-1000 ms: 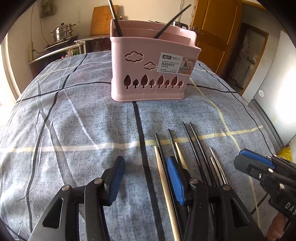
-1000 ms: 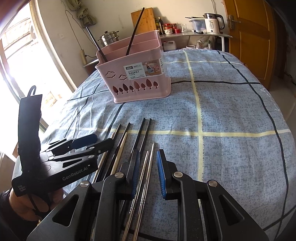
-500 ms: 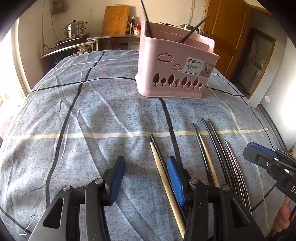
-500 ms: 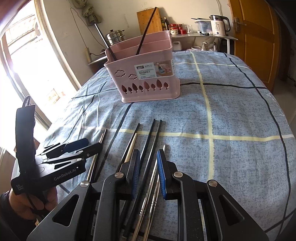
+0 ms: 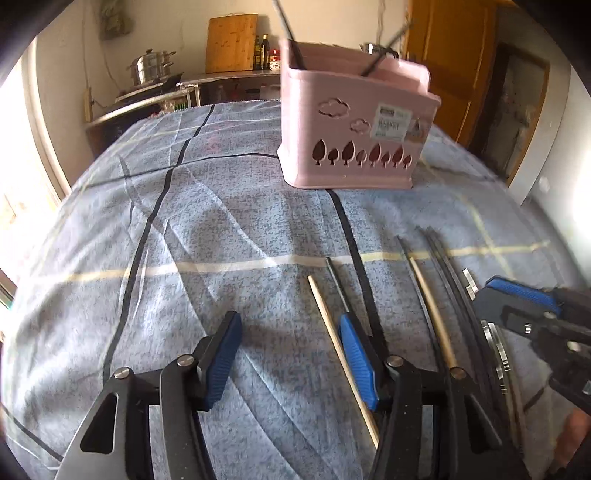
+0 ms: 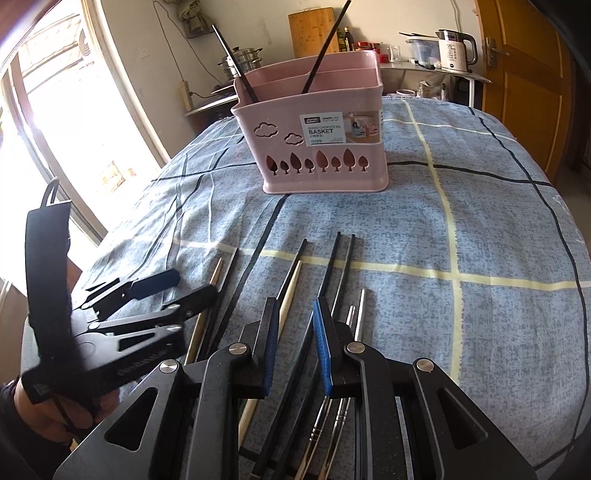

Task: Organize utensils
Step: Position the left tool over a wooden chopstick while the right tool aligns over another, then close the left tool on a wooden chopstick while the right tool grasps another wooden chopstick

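A pink chopstick basket point(image 5: 354, 122) point(image 6: 317, 136) stands on the blue checked cloth with two black chopsticks point(image 6: 325, 48) leaning in it. Several loose chopsticks lie in a row on the cloth: a wooden one point(image 5: 332, 336), black ones point(image 6: 341, 266) and steel ones point(image 6: 360, 314). My left gripper point(image 5: 291, 354) is open and empty, low over the cloth, its right finger beside the leftmost wooden chopstick. My right gripper point(image 6: 293, 343) is partly open, straddling a black chopstick without gripping it. Each gripper shows in the other's view.
The cloth-covered table point(image 6: 480, 206) drops off at the right edge. A counter behind holds a steel pot point(image 5: 151, 68), a cutting board point(image 6: 314, 31) and a kettle point(image 6: 456, 55). A window is on the left, a wooden door point(image 6: 524, 74) on the right.
Both grippers have shifted left along the chopstick row. The right gripper's jaws have opened a little wider. Nothing has been picked up.
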